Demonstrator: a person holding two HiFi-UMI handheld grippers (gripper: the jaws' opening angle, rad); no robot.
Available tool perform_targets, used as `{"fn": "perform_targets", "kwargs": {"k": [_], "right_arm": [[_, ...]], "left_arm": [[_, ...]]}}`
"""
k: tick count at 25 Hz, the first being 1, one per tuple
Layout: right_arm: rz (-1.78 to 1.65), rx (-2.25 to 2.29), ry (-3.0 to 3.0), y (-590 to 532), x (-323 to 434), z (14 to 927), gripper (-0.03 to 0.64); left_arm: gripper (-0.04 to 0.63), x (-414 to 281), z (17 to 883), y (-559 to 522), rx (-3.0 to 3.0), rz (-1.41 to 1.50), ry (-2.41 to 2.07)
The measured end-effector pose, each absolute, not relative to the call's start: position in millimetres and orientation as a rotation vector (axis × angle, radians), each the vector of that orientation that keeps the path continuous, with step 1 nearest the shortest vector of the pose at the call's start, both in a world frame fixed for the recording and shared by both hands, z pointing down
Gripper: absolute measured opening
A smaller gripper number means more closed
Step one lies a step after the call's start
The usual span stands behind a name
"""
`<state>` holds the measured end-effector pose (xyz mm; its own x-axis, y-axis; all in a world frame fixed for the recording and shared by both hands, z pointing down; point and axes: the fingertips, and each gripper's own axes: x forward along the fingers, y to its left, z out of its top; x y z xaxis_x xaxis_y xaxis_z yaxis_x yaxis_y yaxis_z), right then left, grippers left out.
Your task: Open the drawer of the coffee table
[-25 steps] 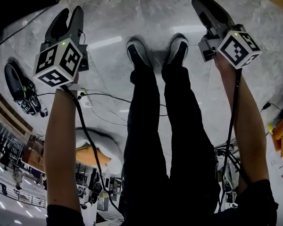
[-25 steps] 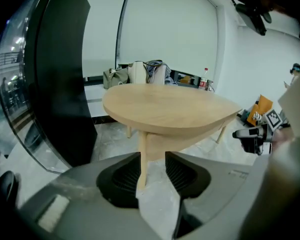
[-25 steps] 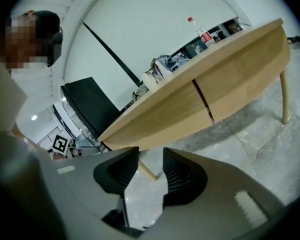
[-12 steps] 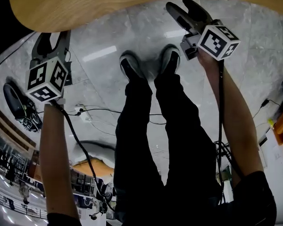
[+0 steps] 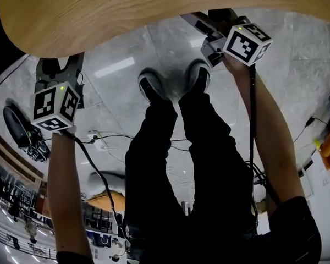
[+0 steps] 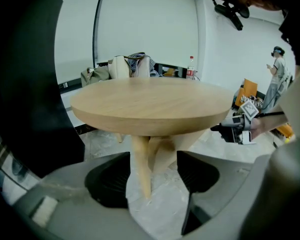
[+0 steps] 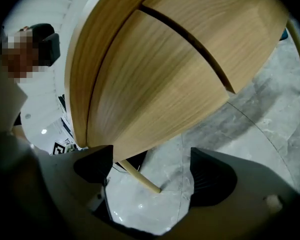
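Note:
The round wooden coffee table (image 5: 99,10) fills the top of the head view. From the left gripper view I look at its top (image 6: 150,101) and pale legs (image 6: 141,166) side-on. My left gripper (image 5: 59,65) hangs at the table's near left edge; its jaws (image 6: 152,176) are opening, with only a distant leg between them. My right gripper (image 5: 209,22) points at the table's near right rim, fingertips hidden by the top. Its jaws (image 7: 150,176) are also opening, empty, just below a curved wooden panel (image 7: 155,89) bounded by a dark seam (image 7: 190,39).
The person's legs and shoes (image 5: 170,81) stand on grey marble floor between the grippers. Cables (image 5: 104,139) and a black object (image 5: 19,125) lie on the floor at left. Beyond the table are bags (image 6: 127,66), a bottle (image 6: 191,66) and a standing person (image 6: 277,79).
Both grippers have sunk and moved toward the table, which now covers far more of the head view. Their jaws have spread wider.

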<state>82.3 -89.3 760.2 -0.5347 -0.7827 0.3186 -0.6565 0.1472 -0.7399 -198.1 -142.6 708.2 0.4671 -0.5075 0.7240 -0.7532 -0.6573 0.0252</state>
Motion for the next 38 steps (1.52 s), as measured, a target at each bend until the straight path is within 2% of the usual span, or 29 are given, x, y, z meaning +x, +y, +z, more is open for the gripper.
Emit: {"fn": "perform_targets", "kwargs": {"k": [13,29,38], "right_arm": [[-1.308,-1.255,2.207,-111.5,72.5,731.4,0.457],[-1.297,-1.212,2.141,-106.5,74.0,731.9,0.445],[-1.337,-1.239,2.134,-60.0,74.2,722.3,0.445]], "left_arm": [[0.293,-168.0,694.3,-141.5,2.467,1.005,-1.015],[0.293,-169.4,702.2,-131.8,2.463,1.043,-1.001],[0.293,-168.3,691.2,-92.9,2.450,1.067,-0.968]]}}
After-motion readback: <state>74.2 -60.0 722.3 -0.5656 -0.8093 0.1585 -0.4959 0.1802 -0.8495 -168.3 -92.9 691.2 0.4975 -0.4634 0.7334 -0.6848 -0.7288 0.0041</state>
